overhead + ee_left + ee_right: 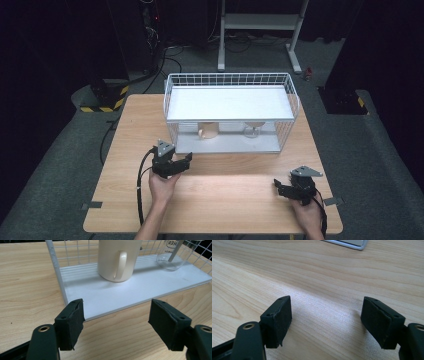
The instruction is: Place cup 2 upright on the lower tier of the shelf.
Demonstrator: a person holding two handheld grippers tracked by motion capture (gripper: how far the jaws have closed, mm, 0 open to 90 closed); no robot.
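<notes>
1. The left tongs (116, 321) are standing spread with nothing between the pads, hovering just above the bench (125, 150) at the open front of a white wire rack (230, 80).
2. A cream mug (117, 260) is sitting upright on the rack's lower white shelf (140, 287), straight ahead of the left tongs and a little beyond the shelf's front edge.
3. The mug's handle is facing toward the left tongs, running up and down, so the spread pads are lining up on either side of it.
4. A clear glass (172, 257) is standing farther along the same shelf, apart from the mug.
5. The right tongs (325, 322) are also spread and empty, resting over bare bench well away from the rack.
6. The left hand (162, 187) is much nearer the mug, so a reach for it would likely fall to that side.
</notes>
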